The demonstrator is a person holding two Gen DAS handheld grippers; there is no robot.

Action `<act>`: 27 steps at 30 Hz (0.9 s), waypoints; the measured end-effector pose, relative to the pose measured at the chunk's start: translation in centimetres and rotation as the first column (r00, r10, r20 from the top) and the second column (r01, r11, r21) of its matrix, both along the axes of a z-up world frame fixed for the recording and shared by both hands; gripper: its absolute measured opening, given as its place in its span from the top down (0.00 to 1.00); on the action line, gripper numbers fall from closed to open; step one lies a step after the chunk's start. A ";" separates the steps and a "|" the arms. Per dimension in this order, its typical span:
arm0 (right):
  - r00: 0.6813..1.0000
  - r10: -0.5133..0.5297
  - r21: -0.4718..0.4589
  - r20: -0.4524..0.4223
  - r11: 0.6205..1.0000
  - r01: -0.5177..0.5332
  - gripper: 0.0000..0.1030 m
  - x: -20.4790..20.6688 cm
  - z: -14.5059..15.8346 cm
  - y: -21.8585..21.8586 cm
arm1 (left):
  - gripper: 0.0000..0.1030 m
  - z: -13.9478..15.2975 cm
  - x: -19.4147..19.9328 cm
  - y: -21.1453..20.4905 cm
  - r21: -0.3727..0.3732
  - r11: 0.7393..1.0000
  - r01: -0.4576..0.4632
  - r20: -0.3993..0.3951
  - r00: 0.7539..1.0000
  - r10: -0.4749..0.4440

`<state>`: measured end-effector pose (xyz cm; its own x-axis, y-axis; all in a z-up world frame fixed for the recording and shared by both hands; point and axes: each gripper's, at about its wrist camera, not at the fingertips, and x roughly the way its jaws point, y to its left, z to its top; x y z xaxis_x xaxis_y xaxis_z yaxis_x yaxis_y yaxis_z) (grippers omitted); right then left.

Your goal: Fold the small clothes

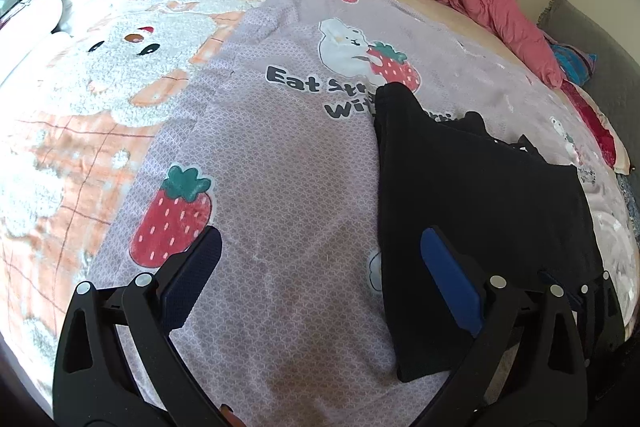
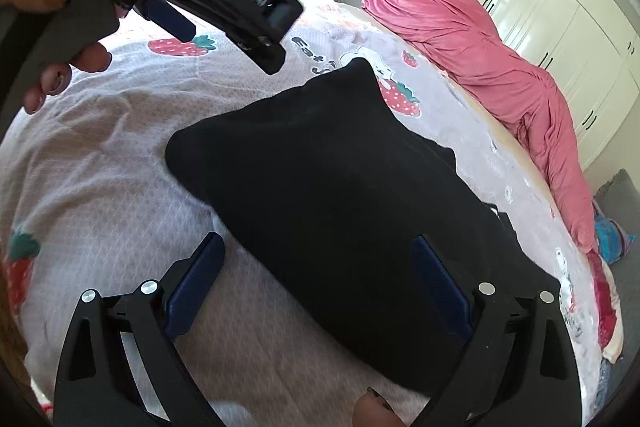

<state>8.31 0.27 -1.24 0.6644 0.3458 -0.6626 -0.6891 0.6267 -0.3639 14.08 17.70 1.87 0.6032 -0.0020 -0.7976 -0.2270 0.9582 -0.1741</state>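
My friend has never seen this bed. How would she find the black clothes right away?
Look at the big bed with the lilac strawberry-print cover. Near its front edge, below the printed white bear hugging a strawberry, lies a flat, folded black garment. It is the only plain, dark thing there; the rumpled pink blanket sits far behind it.
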 end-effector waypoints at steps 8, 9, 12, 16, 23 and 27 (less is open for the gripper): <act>1.000 -0.012 -0.006 0.026 1.000 0.012 0.08 1.7 -0.4 2.0 | 0.09 -0.5 2.0 0.8 -0.056 0.998 -0.026 -0.021 0.999 0.025; 0.999 -0.017 0.004 0.040 1.000 0.016 0.10 1.7 -0.2 1.9 | 0.09 -0.6 2.3 1.0 -0.072 0.997 -0.031 -0.022 0.999 0.029; 0.998 0.003 0.040 0.055 0.999 -0.006 0.40 2.0 0.5 1.7 | 0.09 -1.0 3.1 1.4 -0.120 0.991 -0.052 -0.031 0.998 0.048; 0.998 0.045 0.103 0.043 0.993 -0.050 0.85 1.9 1.6 0.5 | 0.09 -0.9 4.0 1.4 -0.208 0.977 -0.050 -0.023 0.999 0.047; 0.995 0.005 0.199 0.100 0.980 -0.025 0.89 1.5 3.8 -2.8 | 0.09 -0.5 5.9 -0.8 -0.325 0.946 -0.004 0.000 1.000 0.005; 0.991 -0.035 0.225 0.132 0.974 0.004 0.90 1.3 4.9 -5.0 | 0.09 -0.2 6.8 -2.8 -0.402 0.915 0.043 0.031 0.999 -0.033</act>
